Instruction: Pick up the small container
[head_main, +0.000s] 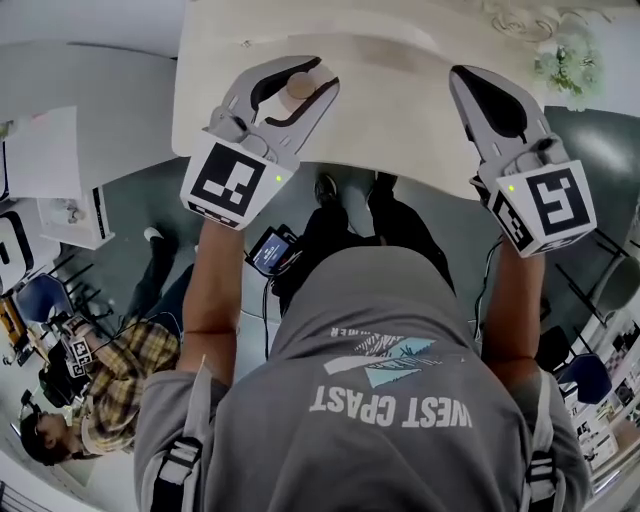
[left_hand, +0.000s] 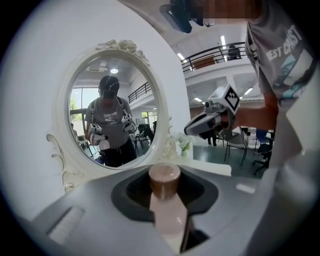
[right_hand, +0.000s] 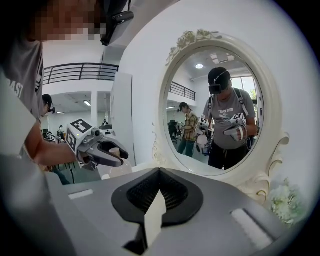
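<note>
Jaws of the left gripper (head_main: 325, 76) clamp the small container (head_main: 298, 86) near its brown cap, held over the table (head_main: 400, 120). It looks light, rigid and smooth, probably slippery; a grip under the cap seems safest. The right gripper (head_main: 465, 82) is closed and empty. Flowers (head_main: 565, 62) stand far right, and a mirror (left_hand: 112, 105) stands ahead.

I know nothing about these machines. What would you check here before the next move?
1. The small container sits between the jaws of the left gripper: ok.
2. It hangs above the table, not on it: ok.
3. Grip firm enough to carry: cannot tell.
4. The right gripper is empty, with its jaws shut: ok.
5. The mirror stands apart from both grippers: ok.
</note>
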